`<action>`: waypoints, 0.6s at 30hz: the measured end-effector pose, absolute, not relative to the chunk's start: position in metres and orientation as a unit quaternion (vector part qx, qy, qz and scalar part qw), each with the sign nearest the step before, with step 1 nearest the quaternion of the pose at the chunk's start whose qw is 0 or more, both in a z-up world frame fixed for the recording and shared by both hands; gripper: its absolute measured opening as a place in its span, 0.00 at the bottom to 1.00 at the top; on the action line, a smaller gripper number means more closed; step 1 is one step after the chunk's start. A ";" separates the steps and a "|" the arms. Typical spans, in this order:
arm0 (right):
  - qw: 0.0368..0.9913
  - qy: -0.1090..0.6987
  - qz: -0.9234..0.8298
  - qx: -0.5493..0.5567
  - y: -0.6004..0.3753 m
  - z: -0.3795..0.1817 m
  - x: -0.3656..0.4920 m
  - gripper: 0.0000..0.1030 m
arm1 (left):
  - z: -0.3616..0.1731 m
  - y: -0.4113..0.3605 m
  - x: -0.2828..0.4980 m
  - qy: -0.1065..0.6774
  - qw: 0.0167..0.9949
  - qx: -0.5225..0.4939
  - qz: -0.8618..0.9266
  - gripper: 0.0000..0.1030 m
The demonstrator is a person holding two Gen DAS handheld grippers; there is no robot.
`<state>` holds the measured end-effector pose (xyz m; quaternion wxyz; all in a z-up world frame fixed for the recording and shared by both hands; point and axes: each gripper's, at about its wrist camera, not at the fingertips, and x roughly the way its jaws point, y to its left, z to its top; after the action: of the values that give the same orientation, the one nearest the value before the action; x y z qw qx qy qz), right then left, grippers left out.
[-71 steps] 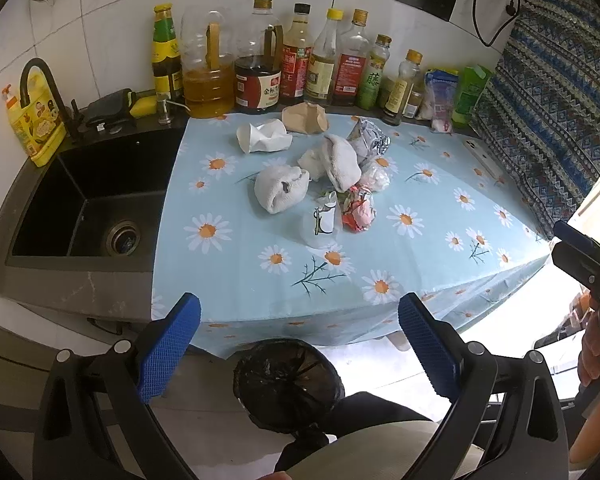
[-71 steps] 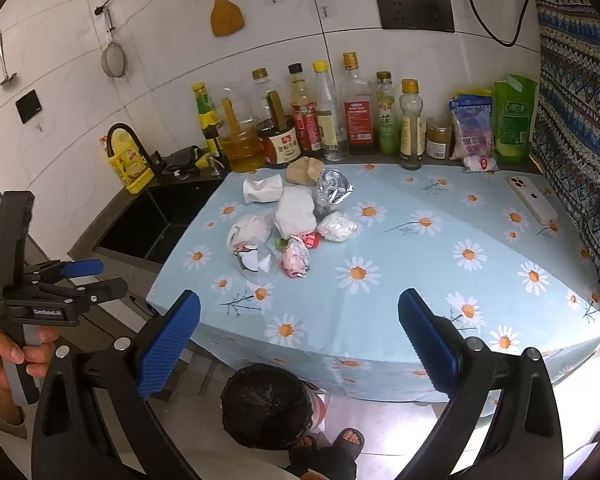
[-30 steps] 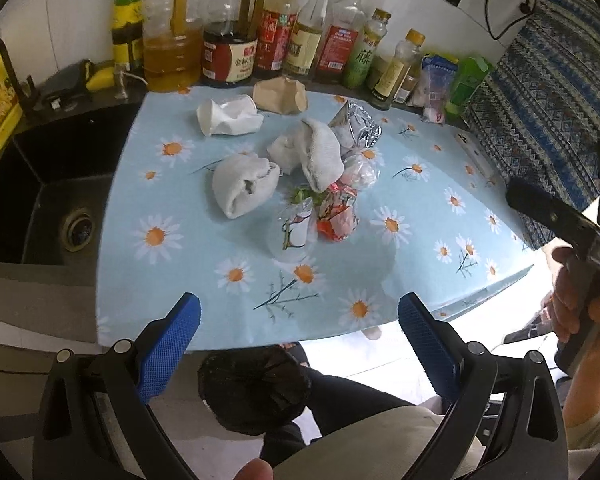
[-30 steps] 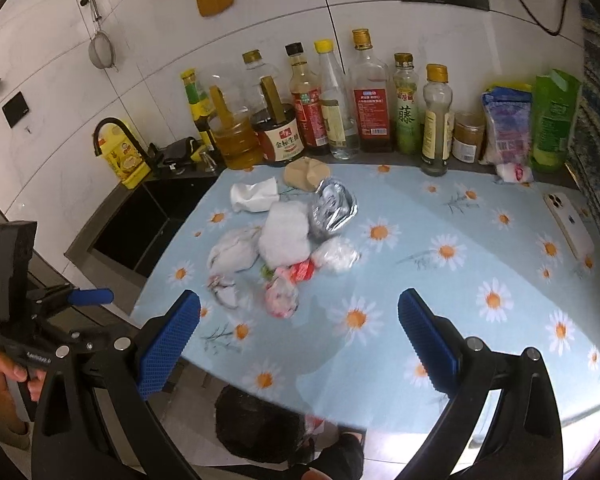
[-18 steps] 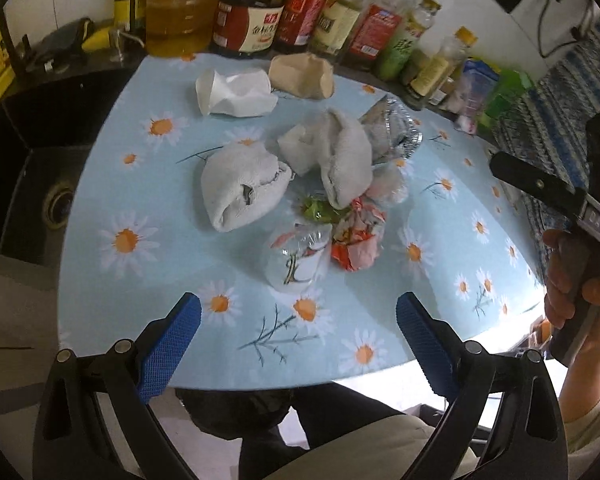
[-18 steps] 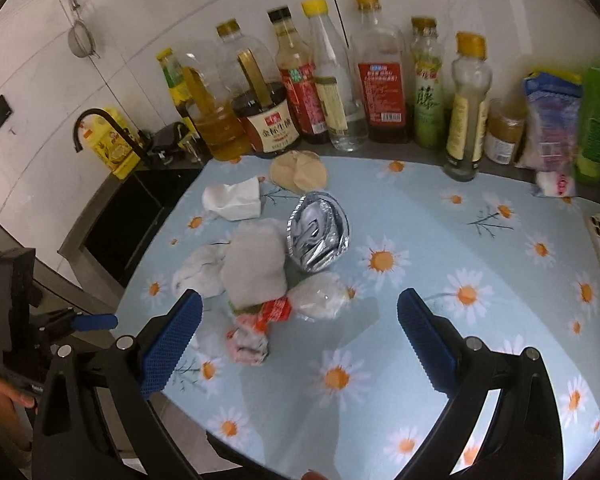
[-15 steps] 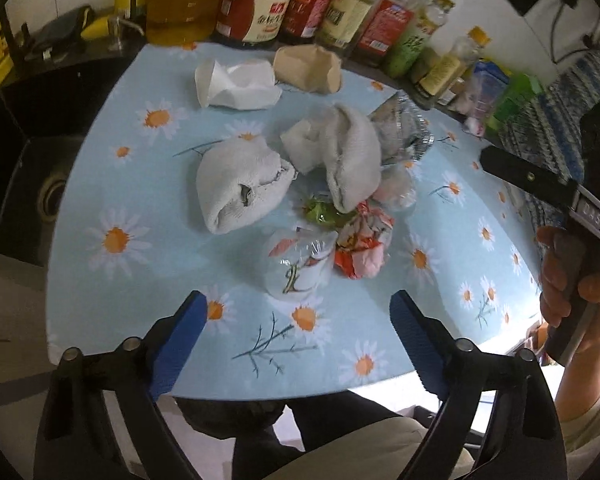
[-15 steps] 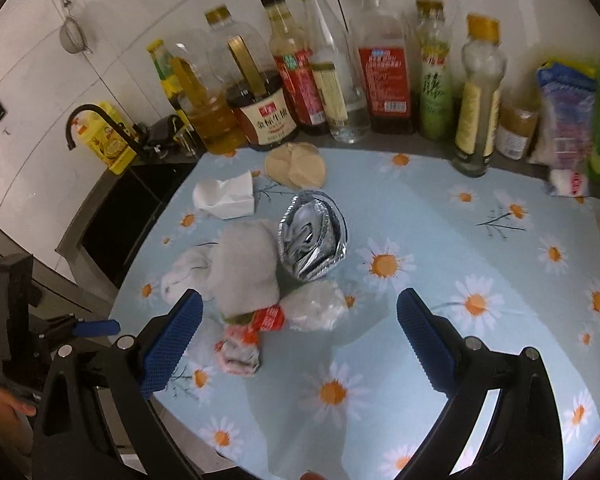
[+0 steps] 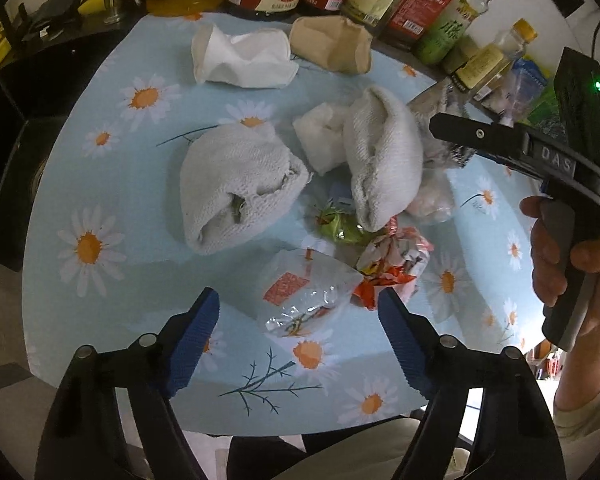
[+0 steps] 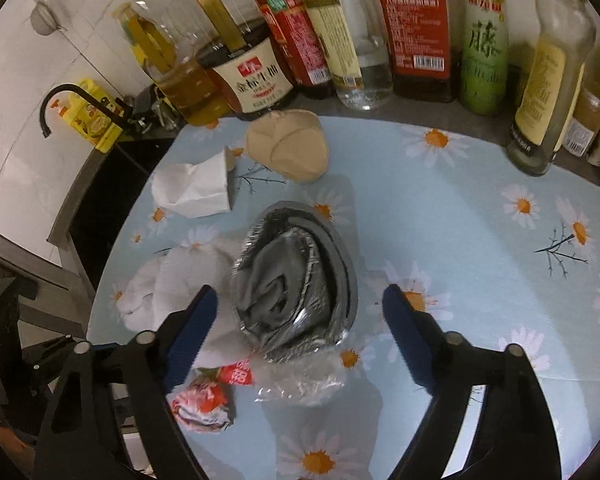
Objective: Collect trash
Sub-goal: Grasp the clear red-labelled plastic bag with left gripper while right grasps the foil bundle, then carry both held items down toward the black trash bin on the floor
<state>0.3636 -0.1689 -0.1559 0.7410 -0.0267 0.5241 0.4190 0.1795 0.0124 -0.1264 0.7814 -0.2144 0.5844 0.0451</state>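
Both grippers have dropped from a high view over the daisy-print blue surface (image 9: 112,200) to just above the heap of rubbish; the bin seen below the edge 2.4 s ago is out of frame now. In the half second before this moment each pair of jaws narrowed slightly. That suggests the collecting is only starting: nothing is lifted yet, and each gripper has picked its target.

The left gripper (image 9: 298,322) has its jaws released, blue pads either side of the crumpled clear plastic wrapper with a red label (image 9: 304,300), not yet touching it as far as can be seen. The right gripper (image 10: 300,312) is likewise unclenched, straddling the crushed silver foil tray (image 10: 294,280) lying at the heap's 3 o'clock side.

Counted from the left wrist view: two grey knitted cloth bundles (image 9: 236,188), one folded white paper piece between them (image 9: 320,140), one crumpled white paper cup (image 9: 240,60) at 11 o'clock, one flattened brown paper cup (image 9: 332,44) at 12 o'clock, one red-and-white snack wrapper (image 9: 392,264), one green wrapper (image 9: 336,228), one pale plastic bag (image 9: 432,200), plus the clear wrapper and foil tray. At least seven bottles (image 10: 412,20) line the back at 12 o'clock
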 end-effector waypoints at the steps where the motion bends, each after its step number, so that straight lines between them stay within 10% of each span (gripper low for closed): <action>1: 0.739 0.528 0.419 -0.024 -0.169 -0.158 0.366 0.75 | -0.128 0.012 0.180 0.586 0.780 -0.215 0.046 0.72; 18: 0.743 0.522 0.420 0.001 -0.178 -0.159 0.378 0.52 | -0.139 0.010 0.192 0.597 0.775 -0.203 0.033 0.52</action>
<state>0.3783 -0.1780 -0.1591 0.7426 0.0010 0.5220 0.4196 0.1925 0.0101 -0.1394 0.7754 -0.2033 0.5969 0.0335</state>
